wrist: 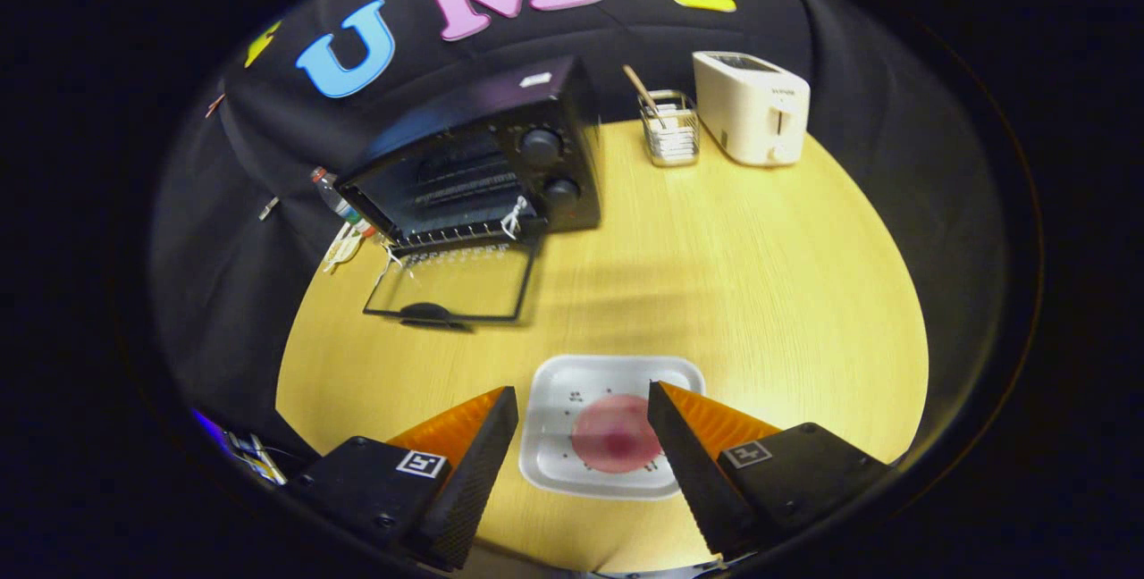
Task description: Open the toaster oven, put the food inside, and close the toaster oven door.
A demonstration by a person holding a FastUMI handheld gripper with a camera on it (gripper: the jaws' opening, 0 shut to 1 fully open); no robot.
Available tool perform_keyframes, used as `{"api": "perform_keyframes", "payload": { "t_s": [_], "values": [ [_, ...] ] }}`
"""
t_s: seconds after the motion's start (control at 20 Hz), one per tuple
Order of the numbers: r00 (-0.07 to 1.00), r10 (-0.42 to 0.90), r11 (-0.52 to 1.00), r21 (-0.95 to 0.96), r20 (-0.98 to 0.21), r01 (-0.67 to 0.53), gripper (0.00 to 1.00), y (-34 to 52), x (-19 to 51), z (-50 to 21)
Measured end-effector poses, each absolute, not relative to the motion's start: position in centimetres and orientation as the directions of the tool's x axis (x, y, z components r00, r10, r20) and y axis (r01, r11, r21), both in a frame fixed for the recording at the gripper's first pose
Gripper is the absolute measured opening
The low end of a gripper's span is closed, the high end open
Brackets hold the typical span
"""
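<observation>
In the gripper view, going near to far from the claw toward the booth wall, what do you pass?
Open claw → pink round food between its fingers, on the white tray → bare wooden table → lowered glass door of the black toaster oven → wire utensil holder and white toaster at the back.

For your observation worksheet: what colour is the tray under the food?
White, best seen in the gripper view: the tray lies between the open claw fingers.

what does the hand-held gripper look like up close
The hand-held gripper has two wedge-shaped fingers tapering toward the tips, with finely textured inner faces. Each sits on a dark, rounded block fixed with screws and carries a small square black-and-white marker on top.
</observation>
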State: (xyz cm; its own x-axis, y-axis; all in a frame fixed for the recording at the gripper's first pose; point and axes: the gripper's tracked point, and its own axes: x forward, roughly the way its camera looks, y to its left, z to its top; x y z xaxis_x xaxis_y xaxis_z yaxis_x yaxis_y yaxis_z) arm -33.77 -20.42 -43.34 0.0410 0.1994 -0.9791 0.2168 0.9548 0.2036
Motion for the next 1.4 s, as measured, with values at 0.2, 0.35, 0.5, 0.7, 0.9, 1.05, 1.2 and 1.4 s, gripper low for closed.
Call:
{"api": "perform_keyframes", "payload": {
  "t_s": [0.2, 0.35, 0.5, 0.7, 0.9, 1.05, 1.2, 1.4],
  "values": [
    [-0.068, 0.156, 0.968, 0.139, -0.985, 0.207, 0.96, -25.4, -36.8, -45.9],
    [-0.128, 0.153, 0.968, 0.123, -0.98, 0.221, 0.82, -26.7, -38.5, -47.9],
    [-0.198, 0.143, 0.972, 0.1, -0.97, 0.213, 0.82, -27.0, -39.9, -49.1],
    [-0.23, 0.155, 0.965, 0.099, -0.961, 0.241, 0.42, -26.8, -40.1, -49.8],
    [-0.304, 0.189, 0.961, 0.111, -0.934, 0.254, 0.12, -26.9, -40.4, -49.6],
    [-0.344, 0.276, 0.929, 0.157, -0.897, 0.335, 0.05, -26.6, -40.6, -49.6],
    [-0.354, 0.349, 0.901, 0.208, -0.867, 0.38, 0.05, -26.5, -40.6, -49.6],
    [-0.349, 0.416, 0.877, 0.268, -0.84, 0.4, 0.05, -26.5, -40.6, -49.6]
  ]
}}
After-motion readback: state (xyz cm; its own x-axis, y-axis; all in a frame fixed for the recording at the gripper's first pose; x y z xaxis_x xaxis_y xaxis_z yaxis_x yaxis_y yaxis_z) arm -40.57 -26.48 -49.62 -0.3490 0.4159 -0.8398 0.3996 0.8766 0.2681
